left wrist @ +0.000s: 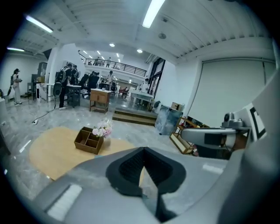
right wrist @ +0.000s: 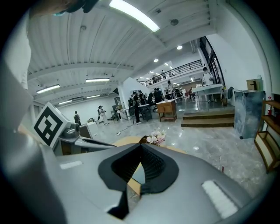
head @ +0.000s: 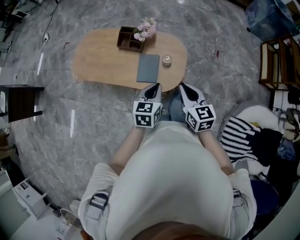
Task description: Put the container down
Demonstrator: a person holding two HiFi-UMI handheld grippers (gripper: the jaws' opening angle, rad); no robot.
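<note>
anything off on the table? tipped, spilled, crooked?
Nothing stands out. The compartment box sits upright on the table, flowers at its corner. The grey pad lies flat, with a small round object beside it. No spill visible.

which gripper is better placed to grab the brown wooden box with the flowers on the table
Left, likely. The brown wooden compartment box sits toward the left, more nearly in line with the left gripper. The right gripper is farther right. Both are shut and empty.

Large open-plan office hall, grey marble floor (head: 93,126), strip ceiling lights (left wrist: 153,13), railed mezzanine (left wrist: 117,67), people at workstations (left wrist: 65,83), oval wooden desk (head: 103,61)
</note>
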